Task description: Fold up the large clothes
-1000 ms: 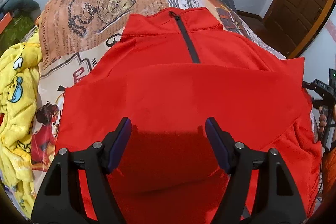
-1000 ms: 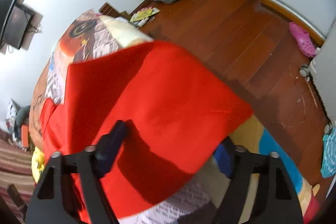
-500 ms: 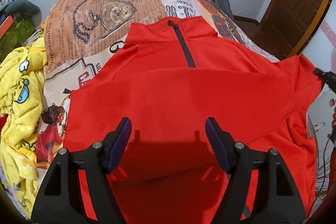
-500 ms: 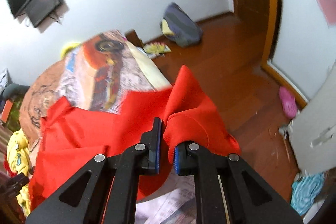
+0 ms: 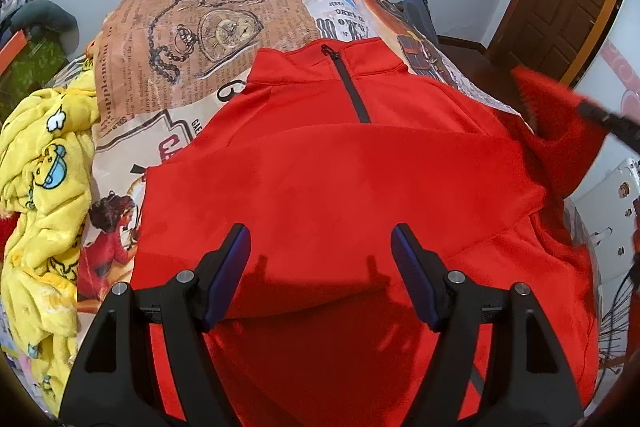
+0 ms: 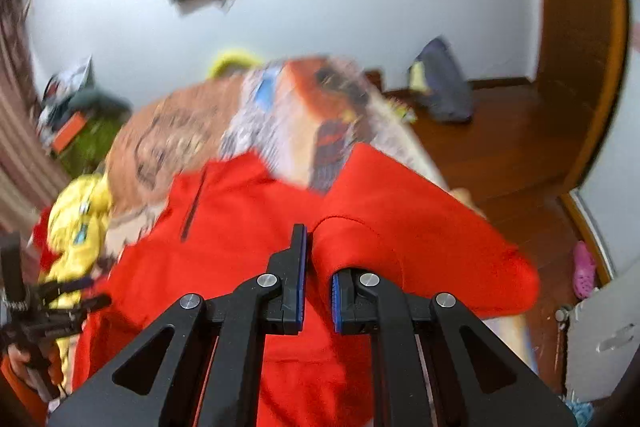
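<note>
On the printed bedspread (image 5: 208, 39), red pullover (image 5: 340, 179), right gripper (image 6: 318, 271) jaws clamped on its blurred sleeve, left gripper (image 5: 320, 259) jaws apart.

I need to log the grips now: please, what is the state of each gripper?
Left gripper: open, holding nothing, above the red top.
Right gripper: shut on a fold of the red top's sleeve.
</note>
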`<state>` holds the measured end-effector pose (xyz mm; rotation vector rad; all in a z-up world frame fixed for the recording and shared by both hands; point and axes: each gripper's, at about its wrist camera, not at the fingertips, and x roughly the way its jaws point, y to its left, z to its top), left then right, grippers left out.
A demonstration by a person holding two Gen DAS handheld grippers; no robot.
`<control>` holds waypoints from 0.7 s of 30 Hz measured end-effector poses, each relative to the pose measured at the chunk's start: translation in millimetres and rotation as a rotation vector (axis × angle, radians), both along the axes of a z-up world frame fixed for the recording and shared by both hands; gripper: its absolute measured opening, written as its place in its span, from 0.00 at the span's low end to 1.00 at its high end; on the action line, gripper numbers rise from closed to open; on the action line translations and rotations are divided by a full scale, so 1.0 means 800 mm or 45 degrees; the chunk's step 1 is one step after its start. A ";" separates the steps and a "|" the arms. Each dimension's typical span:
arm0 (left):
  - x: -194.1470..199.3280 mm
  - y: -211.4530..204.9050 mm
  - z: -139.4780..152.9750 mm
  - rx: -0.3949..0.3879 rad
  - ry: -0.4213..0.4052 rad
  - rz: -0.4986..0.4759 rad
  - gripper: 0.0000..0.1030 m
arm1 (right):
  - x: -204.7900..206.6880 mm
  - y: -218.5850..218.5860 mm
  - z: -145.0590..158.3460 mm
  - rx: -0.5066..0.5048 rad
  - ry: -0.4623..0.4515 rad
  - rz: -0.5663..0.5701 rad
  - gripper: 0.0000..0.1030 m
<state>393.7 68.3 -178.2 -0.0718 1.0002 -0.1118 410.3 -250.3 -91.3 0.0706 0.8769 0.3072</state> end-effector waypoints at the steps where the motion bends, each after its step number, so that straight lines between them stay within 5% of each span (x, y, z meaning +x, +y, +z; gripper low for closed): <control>1: -0.002 0.002 -0.001 -0.003 0.002 0.001 0.70 | 0.001 0.008 -0.009 -0.011 0.026 0.019 0.09; 7: -0.008 0.011 -0.012 -0.016 0.037 0.000 0.70 | 0.004 0.050 -0.082 -0.064 0.235 0.119 0.09; 9: -0.009 0.012 -0.018 -0.018 0.051 -0.004 0.70 | 0.002 0.055 -0.093 -0.064 0.295 0.133 0.17; 11: -0.009 0.011 -0.021 -0.013 0.061 -0.013 0.70 | 0.000 0.059 -0.101 -0.052 0.359 0.152 0.41; 13: -0.009 0.007 -0.023 0.002 0.065 -0.026 0.70 | -0.009 0.059 -0.102 -0.045 0.403 0.173 0.55; 17: -0.008 -0.008 -0.023 0.038 0.055 -0.065 0.70 | -0.027 0.045 -0.082 -0.055 0.359 0.208 0.56; 21: -0.008 -0.025 -0.022 0.050 0.043 -0.102 0.70 | -0.026 0.002 -0.060 -0.004 0.297 0.094 0.62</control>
